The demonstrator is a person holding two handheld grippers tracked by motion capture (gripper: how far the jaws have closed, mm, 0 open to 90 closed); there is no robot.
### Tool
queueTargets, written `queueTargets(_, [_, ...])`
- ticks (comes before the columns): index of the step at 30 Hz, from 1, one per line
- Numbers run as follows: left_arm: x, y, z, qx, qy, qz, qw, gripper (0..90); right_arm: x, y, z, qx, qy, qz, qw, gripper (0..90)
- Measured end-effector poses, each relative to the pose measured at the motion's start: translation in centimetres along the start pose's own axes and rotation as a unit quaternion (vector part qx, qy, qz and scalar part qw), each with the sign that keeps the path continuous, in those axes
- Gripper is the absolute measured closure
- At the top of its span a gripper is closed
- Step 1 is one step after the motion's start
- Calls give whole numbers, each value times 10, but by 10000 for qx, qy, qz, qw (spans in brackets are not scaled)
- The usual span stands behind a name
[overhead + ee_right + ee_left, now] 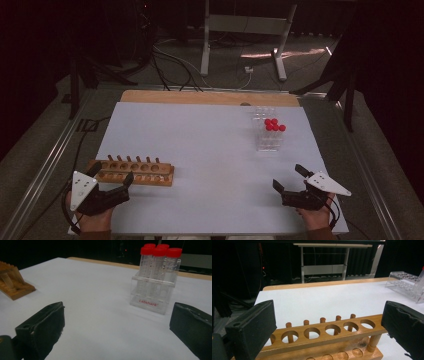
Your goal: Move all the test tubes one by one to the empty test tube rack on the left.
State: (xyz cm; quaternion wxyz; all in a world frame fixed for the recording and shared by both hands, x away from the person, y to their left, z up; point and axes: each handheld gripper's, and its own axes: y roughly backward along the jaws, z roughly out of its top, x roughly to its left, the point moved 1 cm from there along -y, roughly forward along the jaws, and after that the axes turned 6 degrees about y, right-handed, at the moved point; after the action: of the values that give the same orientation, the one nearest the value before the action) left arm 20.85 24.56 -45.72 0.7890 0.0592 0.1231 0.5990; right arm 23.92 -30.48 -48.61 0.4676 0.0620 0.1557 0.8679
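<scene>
A wooden tube rack (133,171) with a row of empty holes lies at the table's near left; it fills the foreground of the left gripper view (324,336). My left gripper (111,176) stands open just in front of it, jaws wide with nothing between them. A clear plastic rack (269,135) holding several red-capped tubes (275,125) stands at the right middle of the table. In the right gripper view the clear rack (155,293) sits ahead, tubes (160,252) upright. My right gripper (288,178) is open near the front right edge, well short of that rack.
The white table sheet (200,145) lies on a wooden tabletop whose far edge (200,97) shows. Beyond it are a desk frame (245,30) and cables on the floor (170,65). Metal rails (45,165) run along both table sides.
</scene>
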Motion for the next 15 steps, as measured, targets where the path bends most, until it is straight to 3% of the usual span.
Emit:
queueTargets(3, [0, 0, -1, -18, 7, 59, 10000, 5, 2, -1, 1, 121, 45, -3, 9999, 0])
queueTargets(7, [3, 1, -1, -69, 108, 51, 9999, 5, 2, 3, 8, 78, -70, -23, 9999, 0])
queueTargets(15, [2, -3, -4, 35, 162, -8, 9999, 5, 4, 4, 32, 159, 152, -250, 9994, 0])
